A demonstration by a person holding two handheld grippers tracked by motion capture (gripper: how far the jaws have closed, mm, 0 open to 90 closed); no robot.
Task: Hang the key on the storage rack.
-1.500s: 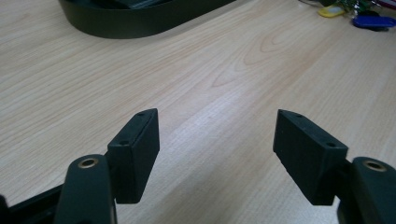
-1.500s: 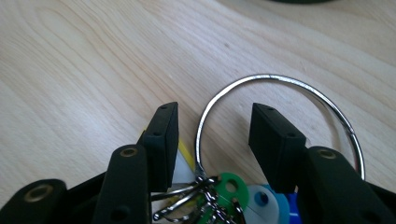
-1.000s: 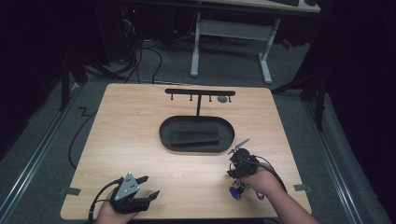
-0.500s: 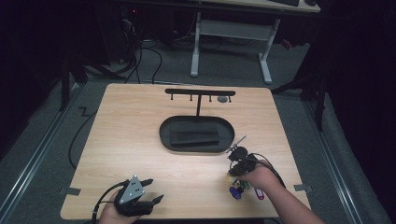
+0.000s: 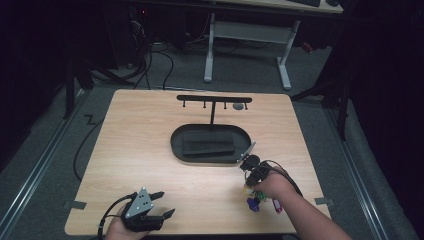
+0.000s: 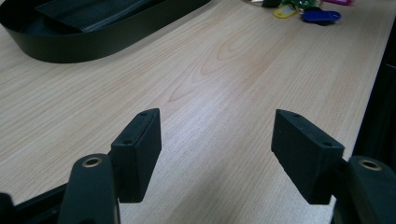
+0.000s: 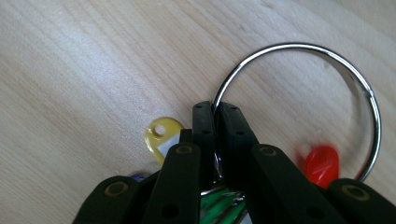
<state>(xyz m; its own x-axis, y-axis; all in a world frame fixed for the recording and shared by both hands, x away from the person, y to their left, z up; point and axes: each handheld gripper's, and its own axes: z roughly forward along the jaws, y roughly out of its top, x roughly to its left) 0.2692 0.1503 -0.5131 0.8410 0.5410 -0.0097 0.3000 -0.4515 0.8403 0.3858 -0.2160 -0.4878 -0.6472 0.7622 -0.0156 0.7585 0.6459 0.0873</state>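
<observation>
One key ring (image 7: pixel 322 79) lies on the table (image 5: pixel 150 165) near its 4 o'clock corner, with the right gripper (image 7: pixel 215 109) clamped on its wire; the jaws have just been closing and now pinch the ring at its 9 o'clock side. In the right gripper view three tags can be counted: one yellow tag (image 7: pixel 161 135) at the jaws' 9 o'clock, one red tag (image 7: pixel 321 163) inside the ring, and one green tag (image 7: pixel 219 207) under the jaws. The left gripper (image 6: pixel 217 140) rests at the table's 7 o'clock edge, jaws spread wide with nothing between them. One black oval tray (image 5: pixel 176 145) sits at centre, one rack (image 5: pixel 214 99) at its 12 o'clock.
</observation>
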